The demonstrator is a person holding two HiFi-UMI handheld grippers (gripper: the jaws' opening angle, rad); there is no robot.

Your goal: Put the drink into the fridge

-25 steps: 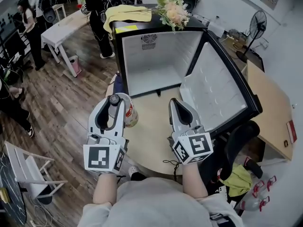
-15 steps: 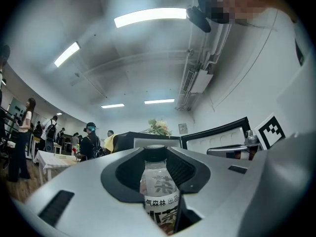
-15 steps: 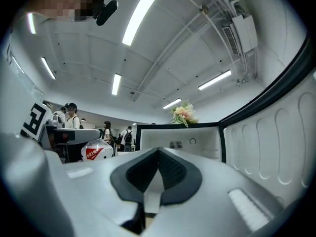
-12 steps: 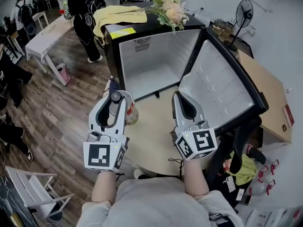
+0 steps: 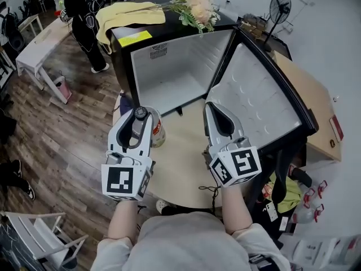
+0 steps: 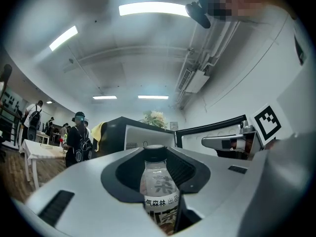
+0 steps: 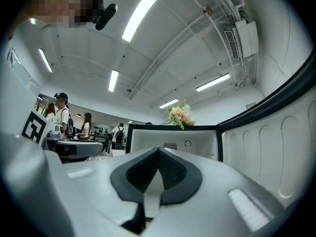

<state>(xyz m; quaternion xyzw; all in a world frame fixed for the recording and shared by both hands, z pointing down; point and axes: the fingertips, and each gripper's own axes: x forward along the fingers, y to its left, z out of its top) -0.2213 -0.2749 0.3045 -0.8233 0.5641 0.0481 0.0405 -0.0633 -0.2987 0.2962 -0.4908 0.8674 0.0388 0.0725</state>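
Observation:
My left gripper (image 5: 137, 117) is shut on a clear drink bottle (image 5: 152, 132) with a black cap and a red and white label; in the left gripper view the bottle (image 6: 159, 191) stands upright between the jaws. My right gripper (image 5: 217, 110) is shut and holds nothing, and its tips meet in the right gripper view (image 7: 158, 154). Both hover over the round beige table (image 5: 180, 168), just before the small black fridge (image 5: 169, 75). The fridge's door (image 5: 262, 103) is swung open to the right, and its white inside is bare.
A yellow cloth (image 5: 127, 14) and a bunch of flowers (image 5: 197, 7) lie on top of the fridge. A person in black (image 5: 84, 21) stands at the back left by a white table (image 5: 36, 49). A fan (image 5: 276, 7) and a wooden desk (image 5: 316, 117) are at the right.
The view has shifted a little towards the fridge, which sits lower and nearer in the frame. Both grippers keep their hold and spacing; the bottle stays in the left one.

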